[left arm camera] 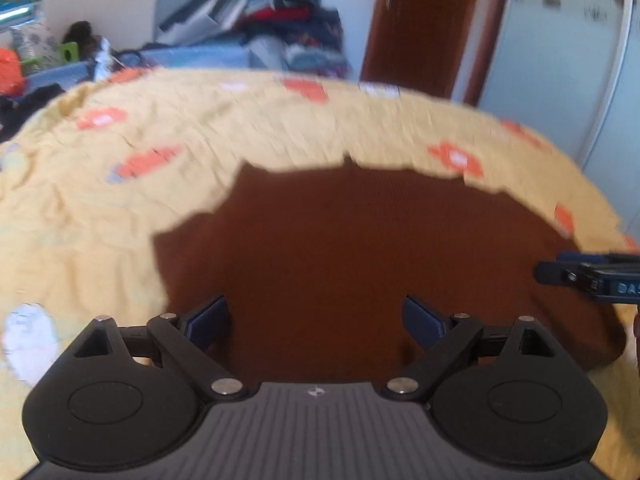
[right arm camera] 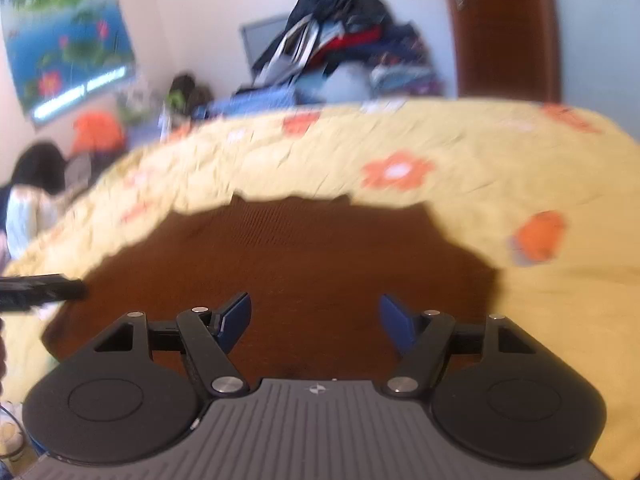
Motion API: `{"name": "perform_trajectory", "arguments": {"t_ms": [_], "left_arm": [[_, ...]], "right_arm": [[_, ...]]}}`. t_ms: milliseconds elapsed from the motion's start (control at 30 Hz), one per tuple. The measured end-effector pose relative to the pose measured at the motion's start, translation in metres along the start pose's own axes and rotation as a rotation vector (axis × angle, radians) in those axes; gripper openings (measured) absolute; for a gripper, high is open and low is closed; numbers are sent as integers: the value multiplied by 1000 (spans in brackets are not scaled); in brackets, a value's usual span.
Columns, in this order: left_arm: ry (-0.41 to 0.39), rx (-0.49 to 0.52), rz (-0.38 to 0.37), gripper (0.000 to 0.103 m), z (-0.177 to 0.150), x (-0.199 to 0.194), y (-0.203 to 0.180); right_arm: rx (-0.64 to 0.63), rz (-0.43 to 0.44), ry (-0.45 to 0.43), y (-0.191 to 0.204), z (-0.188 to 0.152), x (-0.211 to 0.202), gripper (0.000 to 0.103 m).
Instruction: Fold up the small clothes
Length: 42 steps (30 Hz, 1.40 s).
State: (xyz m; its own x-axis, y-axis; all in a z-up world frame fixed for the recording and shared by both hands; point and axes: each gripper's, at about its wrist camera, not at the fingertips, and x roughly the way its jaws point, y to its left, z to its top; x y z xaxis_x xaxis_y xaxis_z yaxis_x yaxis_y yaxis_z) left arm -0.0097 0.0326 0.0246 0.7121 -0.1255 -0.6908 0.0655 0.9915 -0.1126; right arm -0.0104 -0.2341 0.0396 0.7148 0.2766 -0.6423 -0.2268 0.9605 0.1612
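Note:
A dark brown garment (left arm camera: 360, 248) lies flat on the yellow flowered bedspread (left arm camera: 100, 208); it also shows in the right wrist view (right arm camera: 304, 264). My left gripper (left arm camera: 316, 320) is open and empty, hovering over the garment's near part. My right gripper (right arm camera: 316, 320) is open and empty, also over the garment's near part. The right gripper's tip (left arm camera: 580, 276) shows at the right edge of the left wrist view, over the garment's right side. The left gripper's tip (right arm camera: 44, 288) shows at the left edge of the right wrist view. Both views are blurred.
A heap of clothes (left arm camera: 272, 20) is piled beyond the bed's far edge, also in the right wrist view (right arm camera: 340, 40). A brown door (left arm camera: 424, 20) and a white wardrobe (left arm camera: 560, 60) stand at the back right. A picture (right arm camera: 64, 40) hangs at the left.

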Motion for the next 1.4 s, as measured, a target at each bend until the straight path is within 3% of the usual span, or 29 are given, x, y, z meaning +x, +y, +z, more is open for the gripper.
{"name": "perform_trajectory", "arguments": {"t_ms": [67, 133, 433, 533, 567, 700, 800, 867, 933, 967, 1067, 1200, 1400], "left_arm": [[1, 81, 52, 93, -13, 13, -10], [-44, 152, 73, 93, -25, 12, -16], [-62, 128, 70, 93, -28, 9, -14], [-67, 128, 71, 93, -29, 9, -14], [-66, 129, 70, 93, -29, 9, -14], [-66, 132, 64, 93, -29, 7, -12], [-74, 131, 66, 93, -31, 7, -12], [-76, 131, 69, 93, -31, 7, -13], [-76, 133, 67, 93, -32, 6, -13], [-76, 134, 66, 93, -32, 6, -13], [-77, 135, 65, 93, -32, 5, -12], [-70, 99, 76, 93, -31, -8, -12], [-100, -45, 66, 93, -52, -50, 11]], "right_arm": [[-81, -71, 58, 9, -10, 19, 74], [-161, -85, 6, 12, -25, 15, 75], [-86, -58, 26, 12, -16, -10, 76], [-149, -85, 79, 13, -33, 2, 90], [-175, -75, 34, 12, -41, 0, 92], [-113, -87, 77, 14, -28, -6, 91], [-135, -38, 37, 32, -18, -15, 86], [-162, -26, 23, 42, -17, -13, 94], [-169, -38, 72, 42, -22, 2, 94], [-166, -47, 95, 39, -28, 11, 102], [-197, -35, -14, 37, -48, 6, 103], [-191, -42, -18, 39, -48, 3, 103], [-187, -40, -26, 36, -51, 6, 103]]}}
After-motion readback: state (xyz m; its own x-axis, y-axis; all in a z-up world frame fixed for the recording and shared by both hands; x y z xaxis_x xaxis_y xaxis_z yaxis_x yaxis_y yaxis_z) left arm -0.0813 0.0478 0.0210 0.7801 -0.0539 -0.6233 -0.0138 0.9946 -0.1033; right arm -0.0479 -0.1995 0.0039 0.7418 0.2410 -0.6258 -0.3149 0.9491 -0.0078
